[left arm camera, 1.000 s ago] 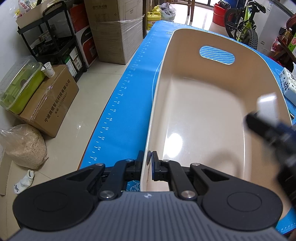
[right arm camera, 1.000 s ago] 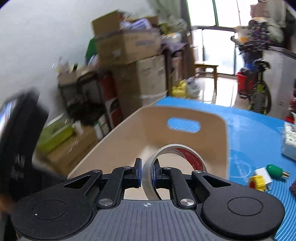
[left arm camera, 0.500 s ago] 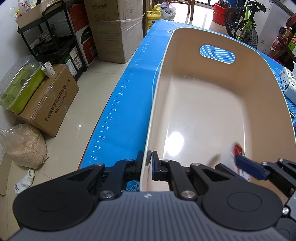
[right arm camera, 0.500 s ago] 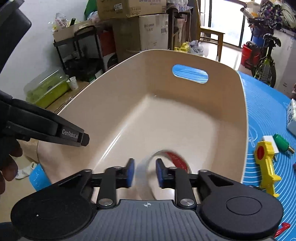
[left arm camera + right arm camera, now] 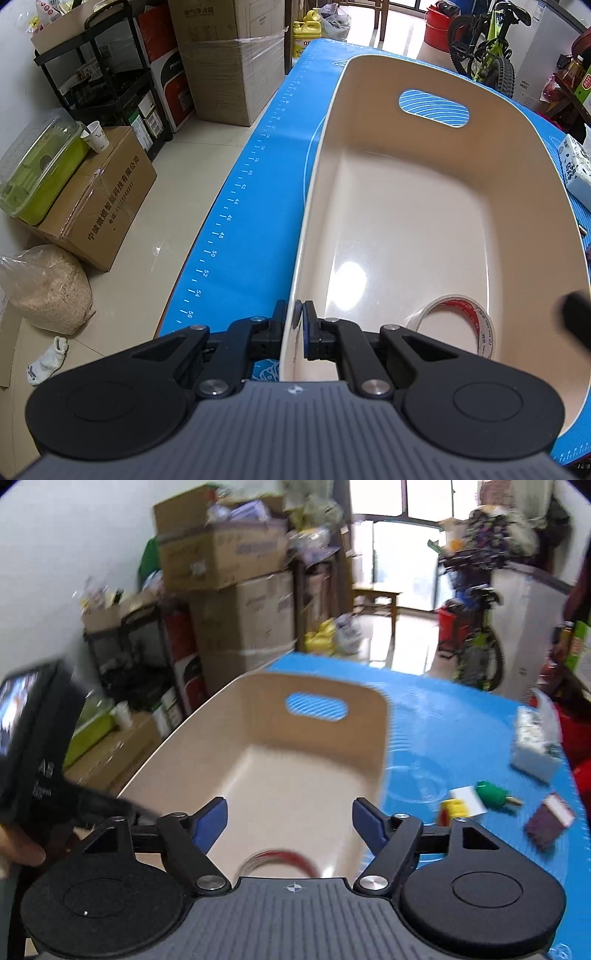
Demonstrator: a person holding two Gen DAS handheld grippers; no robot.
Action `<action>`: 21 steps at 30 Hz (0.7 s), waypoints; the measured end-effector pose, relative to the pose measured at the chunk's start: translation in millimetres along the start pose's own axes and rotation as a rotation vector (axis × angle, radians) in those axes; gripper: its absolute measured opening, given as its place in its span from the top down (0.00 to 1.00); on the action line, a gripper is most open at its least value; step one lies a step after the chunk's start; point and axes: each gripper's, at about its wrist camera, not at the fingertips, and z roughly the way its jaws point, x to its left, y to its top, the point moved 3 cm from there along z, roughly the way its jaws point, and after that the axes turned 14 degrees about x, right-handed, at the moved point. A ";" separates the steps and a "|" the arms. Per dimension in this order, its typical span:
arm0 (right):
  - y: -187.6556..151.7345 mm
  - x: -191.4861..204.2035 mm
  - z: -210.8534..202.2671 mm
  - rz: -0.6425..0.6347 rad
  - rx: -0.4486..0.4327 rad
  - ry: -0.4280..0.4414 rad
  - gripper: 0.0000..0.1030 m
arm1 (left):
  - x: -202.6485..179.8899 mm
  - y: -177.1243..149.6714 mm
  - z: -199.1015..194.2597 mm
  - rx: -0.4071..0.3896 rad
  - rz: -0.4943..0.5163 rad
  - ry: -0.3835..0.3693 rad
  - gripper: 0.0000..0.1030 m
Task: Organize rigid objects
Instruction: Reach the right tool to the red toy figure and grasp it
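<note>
A cream plastic bin (image 5: 413, 221) stands on the blue mat (image 5: 240, 221). My left gripper (image 5: 297, 321) is shut on the bin's near rim. A roll of clear tape with a red core (image 5: 458, 325) lies on the bin floor at the near right; it also shows, blurred, in the right wrist view (image 5: 280, 862). My right gripper (image 5: 290, 818) is open and empty above the near end of the bin (image 5: 295, 760). Its dark edge shows at the right of the left wrist view (image 5: 576, 321).
On the mat right of the bin lie a yellow and white piece (image 5: 460, 803), a green plug (image 5: 493, 794), a dark maroon block (image 5: 548, 821) and a white tissue pack (image 5: 533, 742). Cardboard boxes (image 5: 107, 199), a shelf rack and a bicycle (image 5: 487, 40) stand around the table.
My right gripper opened and let go of the tape roll, which now lies in the bin. It then lifted and drew back. The left gripper has not moved.
</note>
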 end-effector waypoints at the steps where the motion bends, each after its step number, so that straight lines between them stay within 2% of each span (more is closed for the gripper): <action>1: -1.3 -7.7 -5.7 0.023 -0.012 -0.015 0.20 | -0.2 -0.3 0.0 0.000 0.000 -0.001 0.91; 4: -8.8 -36.4 -18.1 0.095 -0.024 -0.061 0.17 | 0.4 -0.3 -0.2 0.001 -0.003 -0.006 0.91; 8: -26.4 -81.4 -17.8 0.205 0.019 -0.152 0.11 | 0.4 -0.1 -0.3 0.002 -0.004 -0.006 0.91; 13: -56.7 -131.4 0.3 0.367 0.142 -0.228 0.11 | 0.2 -0.2 -0.5 0.001 -0.006 -0.006 0.91; 19: -99.6 -162.0 26.5 0.499 0.324 -0.249 0.11 | 0.5 0.0 -0.4 0.001 -0.006 -0.006 0.91; 21: -108.5 -170.8 31.5 0.549 0.364 -0.225 0.11 | 0.4 0.0 -0.4 0.001 -0.006 -0.006 0.91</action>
